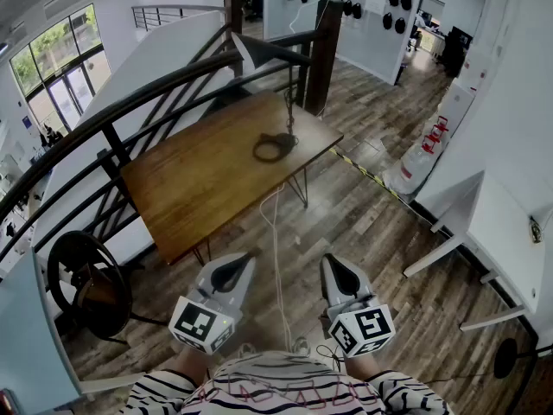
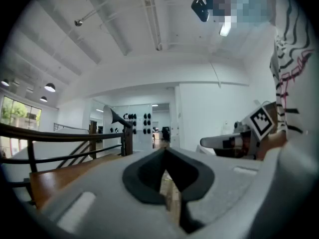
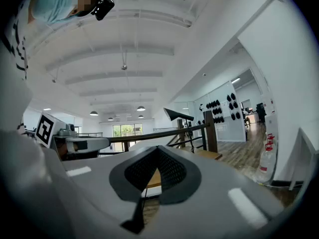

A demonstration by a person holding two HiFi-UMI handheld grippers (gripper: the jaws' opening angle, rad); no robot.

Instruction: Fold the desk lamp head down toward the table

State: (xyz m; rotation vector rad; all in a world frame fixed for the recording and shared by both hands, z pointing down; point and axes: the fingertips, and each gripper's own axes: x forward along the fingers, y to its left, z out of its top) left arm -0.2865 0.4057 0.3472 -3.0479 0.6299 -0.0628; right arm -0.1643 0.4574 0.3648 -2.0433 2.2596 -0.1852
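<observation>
Striped sleeves: a person's black-and-white striped top [image 1: 259, 392] fills the 6 o'clock edge of the head view, right under the camera.
Left gripper: grey two-jaw left gripper [image 1: 244, 263] with a square-marker cube, held level at 7 o'clock; its dark pads meet at the tips with nothing between them [image 2: 165, 151].
Right gripper: matching grey right gripper [image 1: 335, 264] at 5 o'clock, also level; jaws pressed together and empty [image 3: 158, 149].
Surface: rectangular brown wooden table [image 1: 199, 180] on thin metal hairpin legs, at 12 o'clock from both grippers and well apart from them.
Lamp: black desk lamp [image 1: 262, 50] at the table's far edge, about 1 o'clock on the tabletop; its thin stem stands upright and the cone-shaped head [image 3: 178, 115] is raised high, beside the dark wooden post [image 1: 324, 54].
Lamp foot: dark ring [image 1: 263, 154] lying on the tabletop.
Cord: thin white cable [image 1: 276, 258] hanging off the table's near edge and running down the floor between the grippers.
Floor: grey-brown wood planks [image 1: 363, 232], with a yellow-and-black tape strip [image 1: 367, 174] at 2 o'clock.
Railing: dark curved handrail with bars [image 1: 112, 111] sweeping from 8 to 12 o'clock behind the table.
Room: white walls, tall windows [image 1: 52, 72] at 10 o'clock, white desks [image 1: 501, 232] at 3 o'clock.
</observation>
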